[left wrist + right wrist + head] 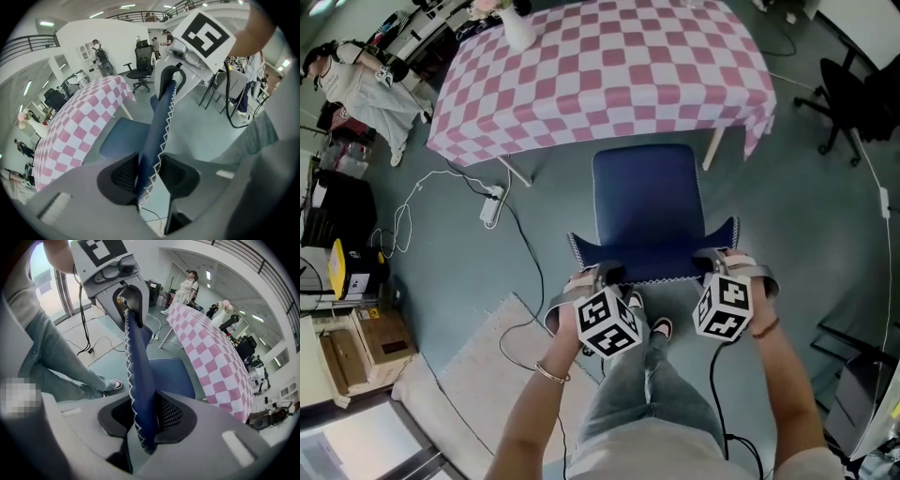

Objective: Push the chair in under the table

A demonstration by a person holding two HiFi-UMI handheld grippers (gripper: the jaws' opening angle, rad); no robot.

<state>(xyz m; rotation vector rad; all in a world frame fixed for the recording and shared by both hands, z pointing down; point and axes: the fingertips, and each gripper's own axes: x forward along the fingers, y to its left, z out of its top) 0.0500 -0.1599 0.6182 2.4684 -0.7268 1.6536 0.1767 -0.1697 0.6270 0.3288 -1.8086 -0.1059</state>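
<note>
Both tongs are on the chair! The left tongs [149, 177] are clamped on the top edge of the blue backrest [161, 117], with the stitched trim running between the pads. The right tongs [143, 420] bite the same edge at its other corner. The chair [647, 202] sits just ahead of both tongs, its seat stretching away from them. The seat's far edge is right at the hem of the pink-checked cloth on the bench [609, 75]. Out beyond the left tongs, a power strip [492, 206] lies on the floor.
</note>
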